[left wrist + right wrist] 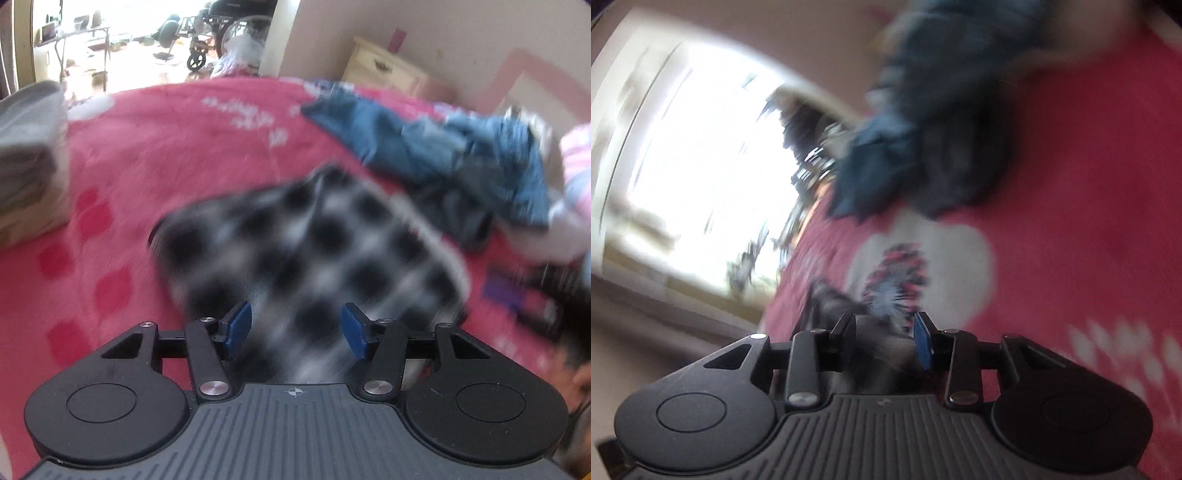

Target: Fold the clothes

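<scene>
Your left claw [296, 329] is apart: both blue pads [239, 322] stand clear of each other, nothing pressed between them. The black-and-white checked cloth garment [310, 251] lies flat on the pink fleece bed cover [155, 155] just ahead of and under that claw, its near edge running in between the pads; heavy blur, so contact with either pad can't be called.

Beyond the checked piece, far right in your left wrist view: a crumpled blue denim garment [443, 147] with a dark grey cloth piece [461, 218] tucked against its near side, both on the bed. Pink-and-white striped fabric [576, 158] sits at the right edge next to them. A stack of folded grey cloth [29, 158] sits at the left edge of the bed, well apart from the checked piece. A pale wooden drawer unit [384, 66] stands against the wall behind the bed.

Your right claw [886, 334] is also apart, blue pad [922, 341] on one side and the dark finger on the other with a gap. Blurred grey fabric [834, 299] lies at its tips and in the gap; no visible clamp. The same denim and dark grey heap [923, 147] lies ahead of it on the bed cover, with a white patch with a red-and-blue print [960, 254] between
</scene>
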A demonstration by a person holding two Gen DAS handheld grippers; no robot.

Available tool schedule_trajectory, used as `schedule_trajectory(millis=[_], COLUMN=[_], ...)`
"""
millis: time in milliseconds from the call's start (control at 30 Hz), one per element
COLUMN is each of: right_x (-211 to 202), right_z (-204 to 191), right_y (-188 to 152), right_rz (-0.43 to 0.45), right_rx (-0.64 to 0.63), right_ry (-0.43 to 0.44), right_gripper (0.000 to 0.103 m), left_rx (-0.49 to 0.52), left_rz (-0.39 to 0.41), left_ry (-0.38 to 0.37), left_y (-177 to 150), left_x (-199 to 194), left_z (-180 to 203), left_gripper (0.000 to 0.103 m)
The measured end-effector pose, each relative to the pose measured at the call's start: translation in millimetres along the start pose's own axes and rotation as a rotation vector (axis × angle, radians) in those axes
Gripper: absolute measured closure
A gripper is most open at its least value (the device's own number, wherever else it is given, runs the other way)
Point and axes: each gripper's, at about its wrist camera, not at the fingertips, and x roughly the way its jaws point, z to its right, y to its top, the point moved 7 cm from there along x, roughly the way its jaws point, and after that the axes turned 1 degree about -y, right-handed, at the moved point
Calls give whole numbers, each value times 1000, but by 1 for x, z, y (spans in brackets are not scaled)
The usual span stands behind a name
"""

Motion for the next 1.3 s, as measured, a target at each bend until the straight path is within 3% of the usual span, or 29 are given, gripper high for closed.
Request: schedule_trajectory(millis=[100,233,333,600,700,767,833,867,900,1000,1133,1233,1300], right_x=[14,47,89,191,210,217,217,216,213,204,212,221,220], right_z=[-39,-76,-91,-88,-81,-77,-77,-77,-80,-89,-92,-78,-69], right_y=[0,10,25,35,29,25,23,22,22,21,15,11,13], right_rz=[-37,-94,-171,-384,-435,-462,-468,-466,-460,-450,-447,-444,-432], right_rx=[-196,-415,-481,-425,-397,-388,-401,-406,-401,-359,-326,-317,-293], right_ry=[27,35,24,5,15,30,43,59,81,173,211,166,160], right_gripper=[59,54,53,53,58,70,84,87,91,92,93,92,92], left_rx=[-49,-176,-240,-441,-490,-510,-530,-540,-549,-588,-625,-636,-626], left_rz=[16,45,52,88,86,96,112,120,128,149,152,131,145], left_ry=[29,8,-15,-119,-175,-206,-236,-246,-255,-290,-306,-315,-307], left_y=[-15,-14,-8,12,16,15,13,12,10,5,0,0,4], left_x=[3,8,20,55,67,71,72,71,69,59,56,61,55], left_z=[-14,-36,-49,-93,-104,-106,-109,-110,-112,-117,-125,-127,-127], left_gripper=[49,49,49,49,49,50,58,66,74,80,80,72,60])
